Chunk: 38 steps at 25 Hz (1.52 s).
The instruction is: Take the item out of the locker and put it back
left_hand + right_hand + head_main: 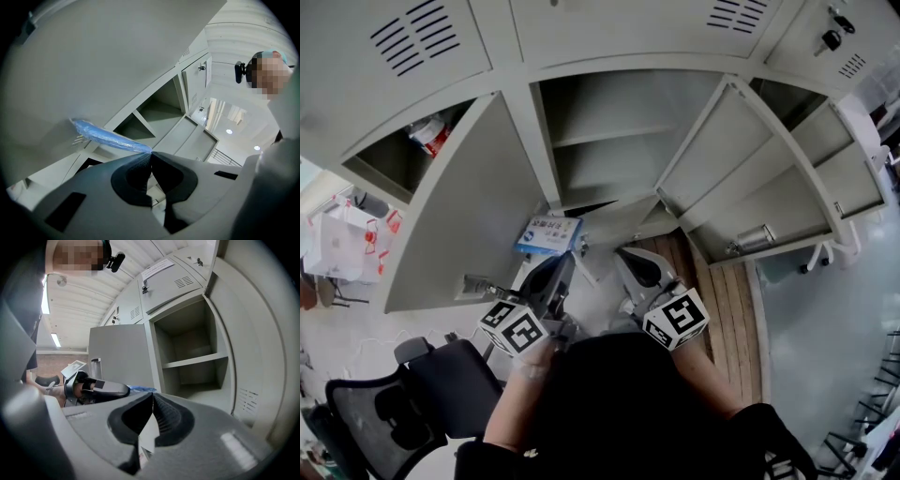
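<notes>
Blue packet [548, 234] juts lengthwise from left gripper [569, 256] toward locker [609, 103].

both grippers sit side by side just below the open locker [609, 103]; left gripper [151, 154] pinches a blue packet [105, 136], right gripper [153, 394] has its jaws together.
</notes>
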Tool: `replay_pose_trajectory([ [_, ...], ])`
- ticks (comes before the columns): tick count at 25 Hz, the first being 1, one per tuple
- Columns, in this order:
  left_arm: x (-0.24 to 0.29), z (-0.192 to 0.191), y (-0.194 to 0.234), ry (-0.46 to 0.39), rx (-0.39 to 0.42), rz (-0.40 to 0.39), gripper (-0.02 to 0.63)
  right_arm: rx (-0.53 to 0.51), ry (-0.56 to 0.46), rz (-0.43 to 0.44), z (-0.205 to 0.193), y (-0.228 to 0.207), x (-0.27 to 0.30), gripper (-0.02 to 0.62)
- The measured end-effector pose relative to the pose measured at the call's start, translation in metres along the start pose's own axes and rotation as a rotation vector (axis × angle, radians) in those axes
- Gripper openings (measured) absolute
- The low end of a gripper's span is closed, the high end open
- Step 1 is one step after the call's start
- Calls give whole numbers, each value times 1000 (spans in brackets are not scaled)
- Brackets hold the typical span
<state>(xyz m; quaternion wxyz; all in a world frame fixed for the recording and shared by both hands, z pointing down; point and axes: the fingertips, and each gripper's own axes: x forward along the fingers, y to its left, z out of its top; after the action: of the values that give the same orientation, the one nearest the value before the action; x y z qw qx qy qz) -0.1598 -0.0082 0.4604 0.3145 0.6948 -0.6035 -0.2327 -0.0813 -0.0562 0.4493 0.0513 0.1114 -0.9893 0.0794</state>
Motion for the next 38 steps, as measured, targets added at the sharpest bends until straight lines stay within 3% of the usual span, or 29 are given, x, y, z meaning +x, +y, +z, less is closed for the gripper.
replay_pose_trajectory([
  [16, 24, 0, -14, 39, 11, -64, 17, -2, -8, -46, 3, -15, -7, 0],
  [38, 115, 1, -72, 142, 71, -278, 17, 1, -51, -280, 13, -70, -68, 0],
])
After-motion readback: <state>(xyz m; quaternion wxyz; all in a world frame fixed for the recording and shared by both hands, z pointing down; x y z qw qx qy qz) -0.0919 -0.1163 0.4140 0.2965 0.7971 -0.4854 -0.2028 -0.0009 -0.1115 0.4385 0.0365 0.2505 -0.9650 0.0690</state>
